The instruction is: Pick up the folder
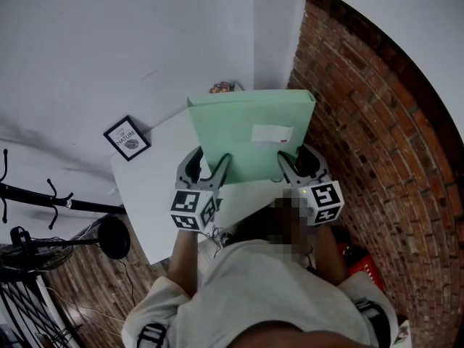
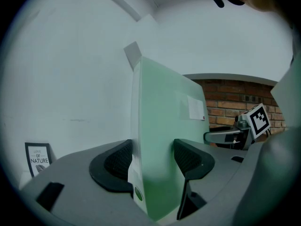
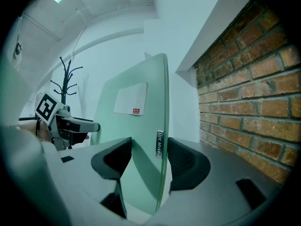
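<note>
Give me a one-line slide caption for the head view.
Left gripper and right gripper clamp the near edge of a mint-green folder, held over a white table beside a brick wall.

A white worktop [image 1: 148, 201] spreads out below and ahead of the left tool [image 1: 209, 169], reaching the white wall. A small black-framed print [image 1: 127, 138] reading "NATURE" stands at its far left corner, well to the left of that tool and beyond it. Further out, at the far edge, sits some small clutter [image 1: 225, 87], too tiny to make out.
</note>
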